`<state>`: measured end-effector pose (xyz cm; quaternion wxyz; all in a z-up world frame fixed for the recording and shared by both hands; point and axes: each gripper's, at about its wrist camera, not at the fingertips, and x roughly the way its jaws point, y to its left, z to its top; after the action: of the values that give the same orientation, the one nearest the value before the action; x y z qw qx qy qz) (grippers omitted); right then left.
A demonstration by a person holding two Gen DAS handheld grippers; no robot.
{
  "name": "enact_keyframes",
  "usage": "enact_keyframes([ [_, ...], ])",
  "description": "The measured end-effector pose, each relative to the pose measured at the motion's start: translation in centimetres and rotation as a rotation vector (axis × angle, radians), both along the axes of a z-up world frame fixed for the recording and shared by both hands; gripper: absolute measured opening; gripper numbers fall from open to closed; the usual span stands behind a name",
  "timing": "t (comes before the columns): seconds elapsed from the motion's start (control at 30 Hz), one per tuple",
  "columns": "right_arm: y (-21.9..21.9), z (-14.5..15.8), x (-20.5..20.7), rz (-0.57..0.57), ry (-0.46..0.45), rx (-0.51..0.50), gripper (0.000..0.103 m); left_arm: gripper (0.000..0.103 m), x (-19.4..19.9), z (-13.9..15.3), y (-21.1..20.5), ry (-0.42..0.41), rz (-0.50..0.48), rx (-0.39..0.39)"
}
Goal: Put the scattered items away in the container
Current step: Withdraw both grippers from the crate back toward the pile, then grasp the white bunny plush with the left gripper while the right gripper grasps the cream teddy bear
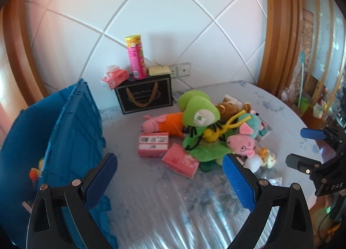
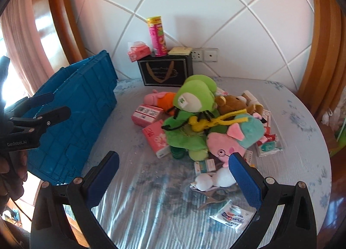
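Table: you are over a round table [image 2: 302, 141] with a pale flowered cloth under clear plastic, set against a white tiled wall.
Crate: the blue crate [image 1: 71, 132] stands at the table's left edge, beside your left gripper; something orange and yellow shows inside it.
Pile: the green plush [image 2: 194, 97], a brown bear [image 2: 229, 102], a yellow slingshot [image 2: 218, 120] and a pink pig plush [image 2: 222, 145] lie tangled in one heap mid-table, with pink tissue packs [image 1: 180, 160] touching its near side.
Left gripper: your left gripper [image 1: 170, 175] is spread wide and holds nothing, hovering near the tissue packs.
Right gripper: your right gripper [image 2: 174, 175] is likewise spread and empty, close to the white pom-pom [image 2: 204, 182] and a flat sachet [image 2: 233, 216].
Risk, tangle: the slingshot's black bands run over the green plush; lifting either will probably drag neighbours and spill them.
Risk, edge: small packets on the right lie nearest the rim; a sweep could push them off.
Risk, slip: the plastic looks slick, so flat packs may slide away from your fingers.
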<state>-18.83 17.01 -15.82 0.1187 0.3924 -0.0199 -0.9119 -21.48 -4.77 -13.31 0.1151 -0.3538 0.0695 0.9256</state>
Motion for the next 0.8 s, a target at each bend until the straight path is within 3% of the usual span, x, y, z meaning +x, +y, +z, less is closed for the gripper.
enact_keyframes([
  [0.33, 8.5, -6.1, -0.5, -0.121, -0.111, 0.019, 0.103, 0.098, -2.5, -7.2, 8.1, -0.098, -0.123, -0.025],
  [0.8, 16.1, -18.7, -4.7, -0.186, -0.268, 0.079, 0.103, 0.095, -4.2, -21.6, 18.8, -0.223, -0.362, -0.075],
])
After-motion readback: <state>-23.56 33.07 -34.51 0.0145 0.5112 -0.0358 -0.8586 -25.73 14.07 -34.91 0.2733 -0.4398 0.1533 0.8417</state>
